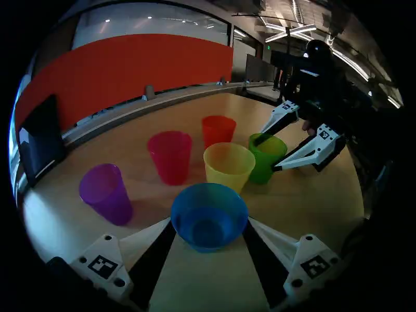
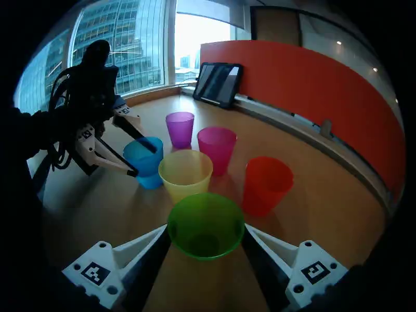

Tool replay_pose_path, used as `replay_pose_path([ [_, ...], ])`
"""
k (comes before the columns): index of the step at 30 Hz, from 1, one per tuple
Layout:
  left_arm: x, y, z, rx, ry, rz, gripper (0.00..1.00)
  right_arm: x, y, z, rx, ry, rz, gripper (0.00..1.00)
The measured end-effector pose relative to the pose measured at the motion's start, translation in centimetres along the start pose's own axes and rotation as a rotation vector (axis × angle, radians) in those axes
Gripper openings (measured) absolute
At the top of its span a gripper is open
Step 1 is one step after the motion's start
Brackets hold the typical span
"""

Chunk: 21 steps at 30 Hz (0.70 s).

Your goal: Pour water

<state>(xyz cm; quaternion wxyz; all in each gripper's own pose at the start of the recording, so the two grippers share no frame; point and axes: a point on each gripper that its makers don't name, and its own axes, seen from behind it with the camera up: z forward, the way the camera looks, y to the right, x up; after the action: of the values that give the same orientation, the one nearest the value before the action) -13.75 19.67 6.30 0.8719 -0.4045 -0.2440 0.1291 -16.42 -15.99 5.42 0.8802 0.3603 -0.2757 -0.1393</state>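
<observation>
The left claw [image 1: 209,224] is clamped on the blue cup [image 1: 208,208], which stands upright between its fingers. The right claw [image 2: 206,228] is clamped likewise on the green cup [image 2: 205,218]. Both cups sit level on the table [image 1: 296,200], so the pouring seems not yet begun; I cannot tell whether either holds water.

Blue cup [image 1: 209,216], green cup [image 2: 206,224]; wall [image 1: 130,67] probably orange-red.
</observation>
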Motion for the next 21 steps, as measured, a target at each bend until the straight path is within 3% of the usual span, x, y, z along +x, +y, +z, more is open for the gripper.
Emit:
replay_pose_path([
  [9,0.5,0.0,-1.3,0.013,0.024,-0.016,0.86,1.4,-0.2,-1.1,-0.004,0.041,0.024,0.92],
  [21,3.3,0.3,-5.0,0.056,0.101,-0.012,0.86,4.1,-0.9,-4.0,-0.039,0.121,0.017,0.92],
])
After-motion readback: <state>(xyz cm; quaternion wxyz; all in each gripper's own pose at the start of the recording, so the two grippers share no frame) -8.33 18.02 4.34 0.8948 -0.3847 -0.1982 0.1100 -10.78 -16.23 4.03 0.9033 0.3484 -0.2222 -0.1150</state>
